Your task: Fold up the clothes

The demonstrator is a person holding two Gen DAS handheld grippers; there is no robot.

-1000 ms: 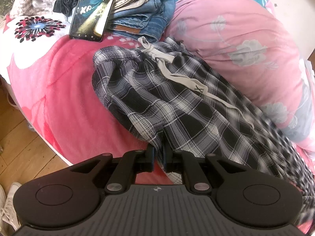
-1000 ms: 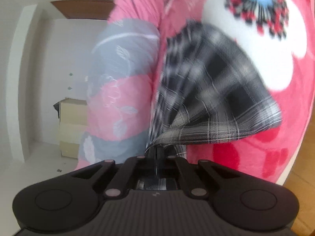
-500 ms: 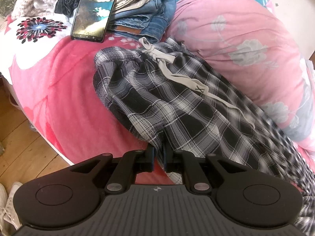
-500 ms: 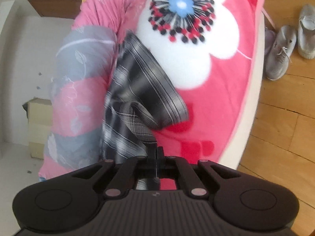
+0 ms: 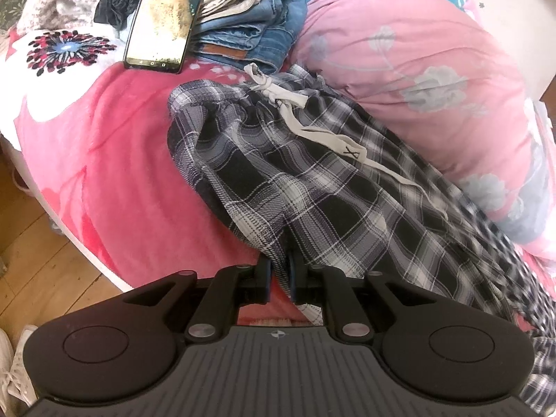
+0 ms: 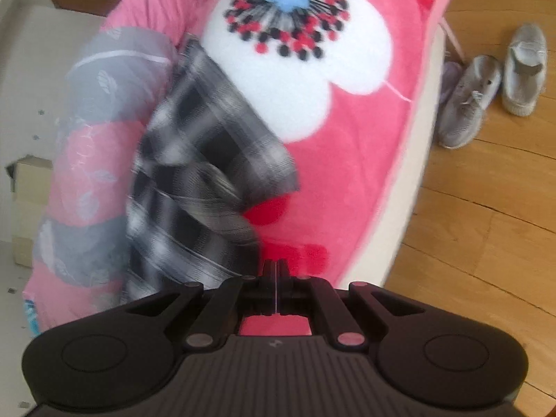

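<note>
The plaid trousers (image 5: 312,187) were spread along the pink blanket (image 5: 114,173) of the bed, with the waistband bunched at the far end and a pale drawstring (image 5: 312,132) trailing across the cloth. Along 1 side the trousers lay against a rolled pink quilt (image 5: 417,80) printed with grey flowers. The left claw (image 5: 279,278) was seen nearly closed, with a fold of the plaid cloth pinched between its 2 fingers at the near edge of the garment.

In the right wrist view the right claw (image 6: 276,278) was seen fully closed, its fingers pressed together with only a thin pale line between them; whether any cloth was caught there could not be told. The leg end of the plaid trousers (image 6: 208,160) was seen blurred, just to the left of that claw, folded over itself between the quilt (image 6: 83,160) and the blanket (image 6: 347,173), on which a large white flower with a blue centre was printed.

Beyond the waistband a stack of folded jeans (image 5: 264,27) was seen, with pale folded clothes on top and a phone (image 5: 163,17) leaned against it. A white knitted item (image 5: 55,7) was noted at the far left corner. On the wooden floor (image 6: 486,208) beside the bed 2 pale shoes (image 6: 493,87) were seen lying side by side
</note>
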